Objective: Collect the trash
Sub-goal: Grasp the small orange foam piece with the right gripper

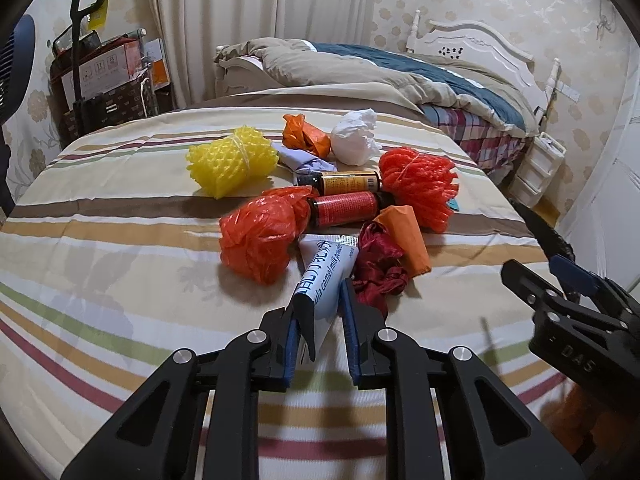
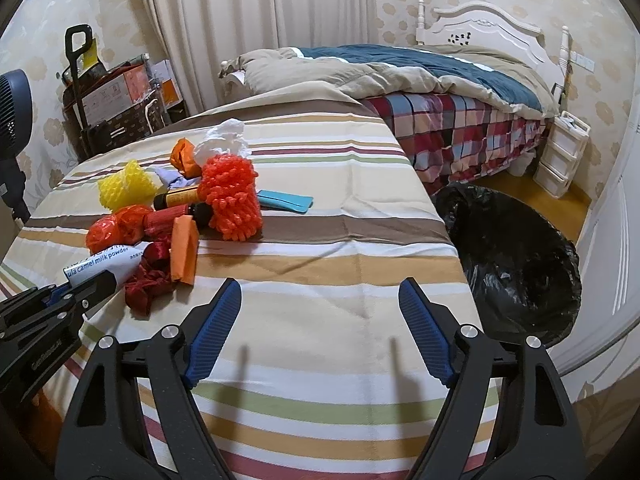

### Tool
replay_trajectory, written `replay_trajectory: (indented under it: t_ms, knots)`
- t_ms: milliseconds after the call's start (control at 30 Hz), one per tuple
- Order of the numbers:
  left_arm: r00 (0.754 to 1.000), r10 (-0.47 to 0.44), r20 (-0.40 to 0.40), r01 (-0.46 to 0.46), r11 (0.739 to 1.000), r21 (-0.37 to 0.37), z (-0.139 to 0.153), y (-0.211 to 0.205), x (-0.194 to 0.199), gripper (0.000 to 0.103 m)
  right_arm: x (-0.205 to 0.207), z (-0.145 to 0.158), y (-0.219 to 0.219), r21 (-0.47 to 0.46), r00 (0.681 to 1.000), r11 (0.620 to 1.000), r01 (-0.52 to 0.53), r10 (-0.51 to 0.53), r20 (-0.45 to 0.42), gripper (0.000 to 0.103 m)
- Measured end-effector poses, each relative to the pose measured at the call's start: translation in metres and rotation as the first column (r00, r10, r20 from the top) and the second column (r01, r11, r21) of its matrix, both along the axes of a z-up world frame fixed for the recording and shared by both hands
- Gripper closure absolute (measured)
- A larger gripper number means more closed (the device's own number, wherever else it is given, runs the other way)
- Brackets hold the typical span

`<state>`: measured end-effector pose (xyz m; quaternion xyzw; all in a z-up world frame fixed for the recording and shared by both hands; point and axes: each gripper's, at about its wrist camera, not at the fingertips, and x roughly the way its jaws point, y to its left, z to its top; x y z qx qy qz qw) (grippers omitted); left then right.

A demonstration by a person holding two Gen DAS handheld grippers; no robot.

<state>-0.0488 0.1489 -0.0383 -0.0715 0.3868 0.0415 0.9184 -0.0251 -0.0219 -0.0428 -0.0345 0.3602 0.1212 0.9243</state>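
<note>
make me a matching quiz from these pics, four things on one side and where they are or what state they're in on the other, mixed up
Things:
1. milk powder packet
2. right gripper
3. bin bag
4. yellow foam net

Places or states:
A. open over the striped cloth, holding nothing
B. on the floor beside the table
C. between the left gripper fingers
D. far left end of the trash pile

Pairs: 1-C, 2-A, 3-B, 4-D

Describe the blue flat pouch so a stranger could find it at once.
On the striped table, find the trash pile. Just right of the orange fringed bundle, on the bin side, lies the blue pouch: the pile's only flat, bright blue thing.
</note>
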Motion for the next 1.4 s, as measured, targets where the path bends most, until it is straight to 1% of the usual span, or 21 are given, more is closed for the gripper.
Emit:
replay_trajectory:
  t_ms: [67,167,200,267,367,500,567,633,800,933,1000,1033,1067,1133,1300,1400]
  knots:
    - [1.000,-0.001,0.006,0.001,1.000,-0.010,0.003,0.003,-0.006,0.083,-0.001,0.001,0.004,0.000,1.000,1.000,-0.012,0.012,-0.001,0.029]
    - [1.000,0.004,0.021,-0.003,1.000,-0.017,0.007,0.006,-0.014,0.083,-0.003,0.002,0.012,-0.003,0.999,0.999,-0.034,0.034,-0.005,0.031]
    - [1.000,0.006,0.027,-0.005,1.000,-0.019,0.008,0.009,-0.017,0.083,-0.004,0.002,0.015,-0.007,0.999,0.999,-0.043,0.043,-0.005,0.035]
    - [0.999,0.016,0.036,-0.016,1.000,-0.020,0.011,0.014,-0.021,0.083,-0.006,0.003,0.023,-0.011,0.998,0.998,-0.069,0.069,-0.011,0.038]
    - [0.998,0.034,0.045,-0.032,0.999,-0.029,0.013,0.023,-0.027,0.083,-0.007,0.002,0.035,-0.011,0.995,0.995,-0.102,0.102,-0.019,0.039]
    - [0.998,0.043,0.056,-0.040,0.998,-0.043,0.012,0.030,-0.034,0.083,-0.007,0.000,0.052,-0.024,0.990,0.990,-0.136,0.136,-0.024,0.042]
    - [0.997,0.047,0.057,-0.045,0.998,-0.033,0.010,0.031,-0.037,0.083,-0.005,-0.001,0.060,-0.025,0.988,0.988,-0.153,0.152,-0.031,0.046]
    - [0.997,0.053,0.047,-0.051,0.998,-0.027,0.007,0.033,-0.036,0.083,-0.001,-0.003,0.069,-0.026,0.986,0.986,-0.165,0.164,-0.039,0.048]
    - [0.997,0.070,0.025,-0.069,0.997,-0.035,0.000,0.039,-0.033,0.083,0.006,-0.006,0.085,-0.044,0.982,0.982,-0.184,0.182,-0.052,0.060]
    - [0.997,0.080,0.010,-0.079,0.995,-0.054,-0.004,0.043,-0.031,0.083,0.011,-0.007,0.091,-0.045,0.980,0.980,-0.194,0.191,-0.063,0.065]
    - [0.997,0.081,0.002,-0.081,0.994,-0.074,-0.006,0.046,-0.029,0.083,0.014,-0.008,0.094,-0.047,0.977,0.978,-0.206,0.202,-0.069,0.074]
    - [0.997,0.082,0.003,-0.082,0.994,-0.076,-0.006,0.047,-0.029,0.083,0.015,-0.009,0.095,-0.045,0.976,0.977,-0.210,0.207,-0.072,0.077]
    - [0.997,0.082,0.004,-0.082,0.994,-0.078,-0.006,0.047,-0.030,0.083,0.016,-0.009,0.096,-0.046,0.975,0.976,-0.213,0.209,-0.076,0.083]
    - [0.997,0.080,0.009,-0.079,0.994,-0.079,-0.005,0.046,-0.030,0.083,0.016,-0.010,0.097,-0.042,0.972,0.974,-0.224,0.221,-0.083,0.088]
    - [0.997,0.076,0.022,-0.074,0.994,-0.081,-0.004,0.046,-0.033,0.085,0.011,-0.008,0.092,-0.026,0.972,0.974,-0.224,0.222,-0.076,0.091]
    - [0.997,0.068,0.032,-0.064,0.992,-0.106,-0.003,0.046,-0.036,0.086,0.006,-0.007,0.085,-0.018,0.973,0.975,-0.219,0.218,-0.073,0.091]
